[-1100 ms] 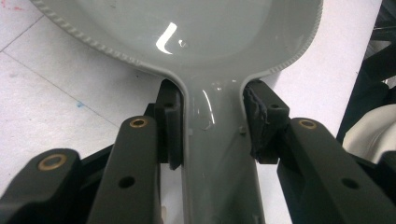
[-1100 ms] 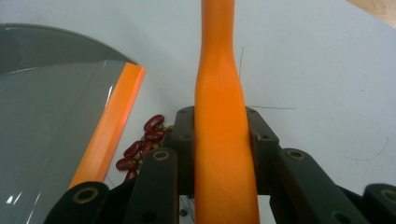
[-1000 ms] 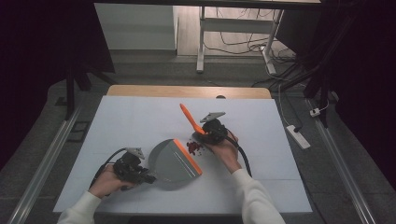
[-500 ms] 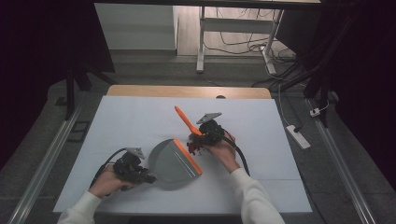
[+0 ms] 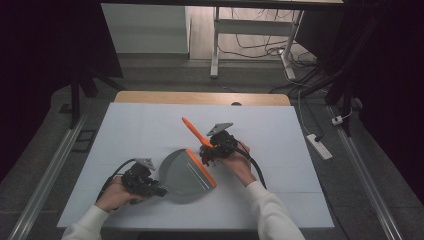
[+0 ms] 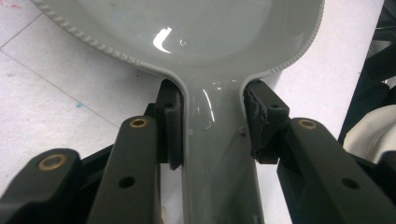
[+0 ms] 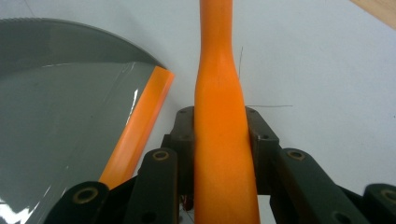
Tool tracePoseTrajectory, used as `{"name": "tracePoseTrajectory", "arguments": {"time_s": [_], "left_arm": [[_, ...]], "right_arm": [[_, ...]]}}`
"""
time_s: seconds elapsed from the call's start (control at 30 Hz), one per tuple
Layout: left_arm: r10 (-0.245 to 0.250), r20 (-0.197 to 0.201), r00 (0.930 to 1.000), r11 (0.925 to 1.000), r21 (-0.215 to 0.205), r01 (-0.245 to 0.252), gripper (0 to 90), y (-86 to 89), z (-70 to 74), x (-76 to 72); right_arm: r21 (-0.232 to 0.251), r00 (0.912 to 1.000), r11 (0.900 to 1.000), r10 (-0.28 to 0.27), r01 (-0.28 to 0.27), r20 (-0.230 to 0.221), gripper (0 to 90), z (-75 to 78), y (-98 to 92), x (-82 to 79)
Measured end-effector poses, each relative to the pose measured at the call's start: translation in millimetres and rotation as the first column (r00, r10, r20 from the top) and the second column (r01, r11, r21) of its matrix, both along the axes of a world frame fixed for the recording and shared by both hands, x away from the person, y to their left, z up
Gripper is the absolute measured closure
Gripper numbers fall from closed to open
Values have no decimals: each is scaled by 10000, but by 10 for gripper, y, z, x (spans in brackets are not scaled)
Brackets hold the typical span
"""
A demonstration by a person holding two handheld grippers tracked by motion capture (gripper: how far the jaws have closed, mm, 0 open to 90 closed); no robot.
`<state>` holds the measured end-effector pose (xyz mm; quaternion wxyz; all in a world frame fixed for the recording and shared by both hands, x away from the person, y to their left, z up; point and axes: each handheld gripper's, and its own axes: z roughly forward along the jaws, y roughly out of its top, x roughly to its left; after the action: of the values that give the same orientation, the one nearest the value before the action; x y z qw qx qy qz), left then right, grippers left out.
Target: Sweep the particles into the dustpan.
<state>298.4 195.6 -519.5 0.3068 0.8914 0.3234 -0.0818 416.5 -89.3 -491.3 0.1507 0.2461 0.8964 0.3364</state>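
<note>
The white-covered surface (image 5: pixel 150 125) shows a wooden edge at its far side; beyond it stands a white desk frame (image 5: pixel 216 45) (cables (image 5: pixel 255 47) trail on the floor), and a power strip (image 5: pixel 320 146) lies right.

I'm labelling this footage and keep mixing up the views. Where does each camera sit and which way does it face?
High view: above the person's side, looking forward and down at the table; forearms and both hands show.
Left gripper view: rides the left gripper, looking along its jaws at the grey dustpan.
Right gripper view: rides the right gripper, looking along the orange handle.
Shared: the dustpan appears in all three.
</note>
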Motion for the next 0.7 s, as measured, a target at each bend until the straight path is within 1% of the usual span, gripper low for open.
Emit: {"name": "tracePoseTrajectory", "arguments": {"time_s": [0.3, 0.4, 0.7], "left_arm": [[-1, 2, 10000, 10000, 18, 1, 613, -2, 1, -1], [-3, -11, 10000, 10000, 22, 3, 614, -2, 1, 1], [-5, -9, 10000, 10000, 25, 5, 613, -3, 2, 1]], "right_arm": [[-30, 9999, 9999, 139, -139, 63, 703, -6, 22, -15], [26, 9998, 9998, 172, -173, 30, 703, -8, 33, -22], [-3, 9991, 9991, 419, -419, 62, 702, -12, 77, -51]]}}
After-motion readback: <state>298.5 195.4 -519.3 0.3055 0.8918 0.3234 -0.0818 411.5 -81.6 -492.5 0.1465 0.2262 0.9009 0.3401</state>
